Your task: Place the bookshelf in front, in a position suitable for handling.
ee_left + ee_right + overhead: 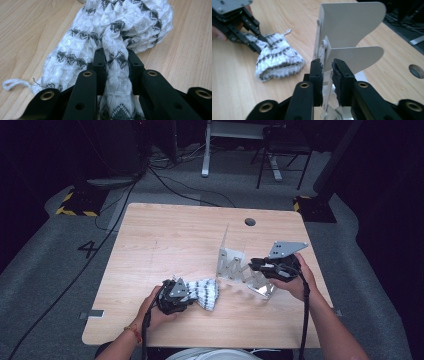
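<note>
Knitted sock (206,293), white with dark zigzag bands, lies bunched on the wooden table (165,235), just beside the white metal rack (231,262) and on its near-left side. My left gripper (192,296) has its jaws clamped on a fold of the sock; in the left gripper view the knit (117,72) is squeezed between both pads, with the bulk of it slack beyond the jaw tips. My right gripper (327,67) has its jaws closed on a thin plate of the rack, pads pressing either face.

Risks, as I judge them: the pinch holds only one fold, so a lift toward the rack may let the knit slide out or stretch. A loose yarn end (10,83) trails from the sock and could snag. The rack is light and folding; if I pull sideways with the right gripper it may tip or skid away from the sock.
</note>
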The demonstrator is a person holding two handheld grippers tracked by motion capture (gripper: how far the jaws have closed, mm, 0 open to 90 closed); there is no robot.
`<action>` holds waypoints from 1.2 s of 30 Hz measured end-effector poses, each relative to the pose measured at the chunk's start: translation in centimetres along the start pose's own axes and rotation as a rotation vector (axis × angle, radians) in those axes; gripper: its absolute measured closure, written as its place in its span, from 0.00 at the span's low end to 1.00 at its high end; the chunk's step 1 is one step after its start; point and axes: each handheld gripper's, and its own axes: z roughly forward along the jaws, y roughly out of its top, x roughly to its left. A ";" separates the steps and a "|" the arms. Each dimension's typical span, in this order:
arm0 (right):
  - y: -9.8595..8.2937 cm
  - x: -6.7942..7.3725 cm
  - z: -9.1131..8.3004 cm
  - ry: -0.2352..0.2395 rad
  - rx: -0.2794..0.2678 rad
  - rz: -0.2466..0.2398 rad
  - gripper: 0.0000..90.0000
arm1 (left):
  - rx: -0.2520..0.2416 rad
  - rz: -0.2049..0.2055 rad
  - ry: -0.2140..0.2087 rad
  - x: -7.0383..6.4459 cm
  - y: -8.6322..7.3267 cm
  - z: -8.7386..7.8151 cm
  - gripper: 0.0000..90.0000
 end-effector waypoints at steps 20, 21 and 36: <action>-2.2 -0.5 -3.0 -0.080 0.017 0.088 0.81 | 0.009 0.007 -0.011 -0.2 0.1 0.2 0.83; -2.4 -0.5 -2.8 -0.071 0.028 0.089 0.81 | 0.008 0.011 -0.009 -0.2 0.1 0.2 0.83; -2.2 0.1 -1.0 0.020 0.046 -0.001 0.94 | -0.002 -0.034 0.076 0.9 0.0 -0.7 0.85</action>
